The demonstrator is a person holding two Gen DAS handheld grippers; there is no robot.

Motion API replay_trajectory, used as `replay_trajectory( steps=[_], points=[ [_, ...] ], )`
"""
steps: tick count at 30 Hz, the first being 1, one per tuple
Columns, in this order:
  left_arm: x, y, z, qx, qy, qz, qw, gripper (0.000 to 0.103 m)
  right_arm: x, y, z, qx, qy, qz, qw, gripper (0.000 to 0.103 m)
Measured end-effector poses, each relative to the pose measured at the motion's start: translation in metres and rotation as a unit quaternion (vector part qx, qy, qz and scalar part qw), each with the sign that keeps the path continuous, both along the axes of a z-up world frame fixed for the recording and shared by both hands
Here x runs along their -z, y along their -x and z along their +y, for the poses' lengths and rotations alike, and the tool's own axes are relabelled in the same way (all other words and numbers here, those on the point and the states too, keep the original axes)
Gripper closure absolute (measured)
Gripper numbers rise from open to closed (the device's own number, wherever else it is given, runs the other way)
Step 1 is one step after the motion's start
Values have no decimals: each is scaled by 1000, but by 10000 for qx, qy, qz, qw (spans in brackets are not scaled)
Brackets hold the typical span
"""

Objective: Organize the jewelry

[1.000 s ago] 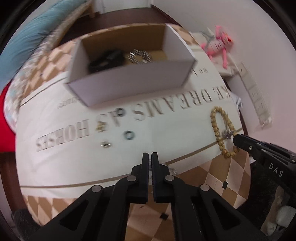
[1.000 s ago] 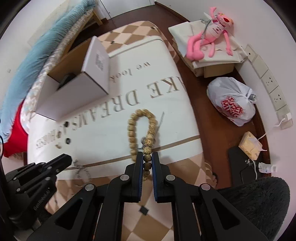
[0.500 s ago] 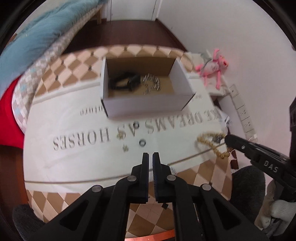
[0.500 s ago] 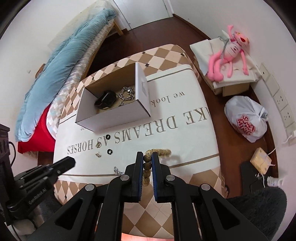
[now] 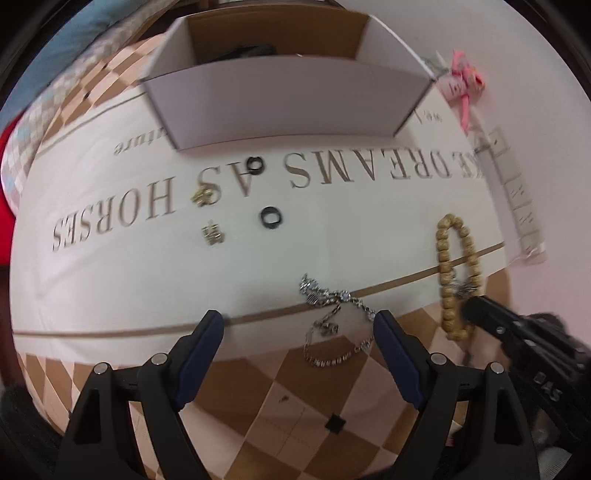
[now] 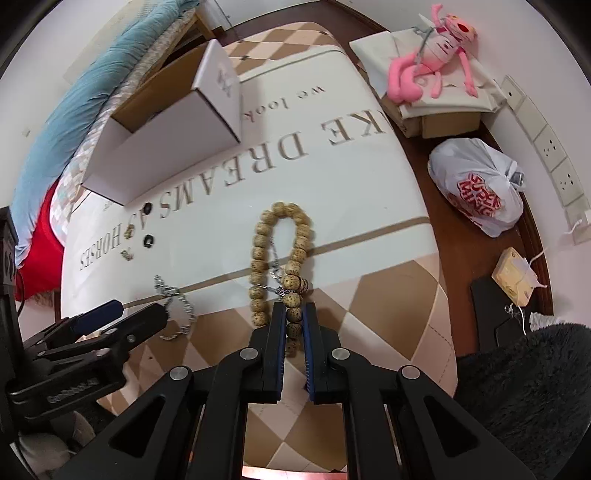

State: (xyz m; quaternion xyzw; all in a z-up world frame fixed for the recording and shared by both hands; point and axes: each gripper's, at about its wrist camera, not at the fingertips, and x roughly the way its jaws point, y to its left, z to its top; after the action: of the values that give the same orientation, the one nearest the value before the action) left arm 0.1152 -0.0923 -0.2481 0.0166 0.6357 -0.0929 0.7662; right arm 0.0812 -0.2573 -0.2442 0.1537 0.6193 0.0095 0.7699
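My left gripper [image 5: 297, 321] is open, its jaws on either side of a silver chain bracelet [image 5: 330, 317] lying near the table's front edge. My right gripper [image 6: 293, 314] is shut on a wooden bead bracelet [image 6: 282, 254], which lies on the cloth; it also shows in the left wrist view [image 5: 452, 273]. Two black rings [image 5: 271, 216] and two small gold pieces [image 5: 212, 232] lie in the middle. A white cardboard box [image 5: 288, 103] stands at the back with dark jewelry inside.
The table carries a white cloth with printed letters [image 5: 332, 170] and a checked border. To the right on the floor are a pink plush toy [image 6: 432, 26], a white plastic bag [image 6: 480, 188] and wall sockets [image 6: 546, 144]. A bed with blue bedding [image 6: 92, 74] lies behind.
My left gripper has opened and dropped low over the silver chain. My right gripper has come back down with the bead bracelet, which now lies on the cloth again.
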Motion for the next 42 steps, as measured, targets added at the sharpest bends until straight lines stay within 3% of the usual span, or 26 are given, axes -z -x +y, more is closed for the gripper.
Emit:
replay_trajectory(
  steps=[5,6,7,9,11,12,19,28,35,42],
  points=[
    [0,3,-26,509,-351,-326,9976,26,4,1,-4,59,27,33,10000,94],
    [-2,5,-29,573,-338,-400,9970,37,4,2,-5,63,26,37,10000,94],
    [-5,6,-31,622,-327,-479,9964,60,4,1,-4,66,31,38,10000,94],
    [-8,5,-34,691,-329,-474,9959,91,4,1,-4,68,40,42,10000,94],
    [-8,1,-31,667,-252,-424,9966,92,4,0,-3,73,42,50,10000,94],
    [-11,1,-28,628,-207,-461,9967,102,3,-1,-2,74,32,55,10000,94],
    [-31,5,7,230,299,-394,9985,103,-14,-2,1,44,-110,-108,9999,94],
    [-80,13,49,-180,692,-739,9947,103,-54,-10,6,31,-445,-476,9979,94],
    [-130,4,60,-225,1044,-1088,9883,103,-95,-24,13,-124,-712,-797,9942,94],
    [-183,-32,63,-201,1353,-1525,9788,103,-151,-57,23,-402,-925,-1314,9862,94]
  ],
)
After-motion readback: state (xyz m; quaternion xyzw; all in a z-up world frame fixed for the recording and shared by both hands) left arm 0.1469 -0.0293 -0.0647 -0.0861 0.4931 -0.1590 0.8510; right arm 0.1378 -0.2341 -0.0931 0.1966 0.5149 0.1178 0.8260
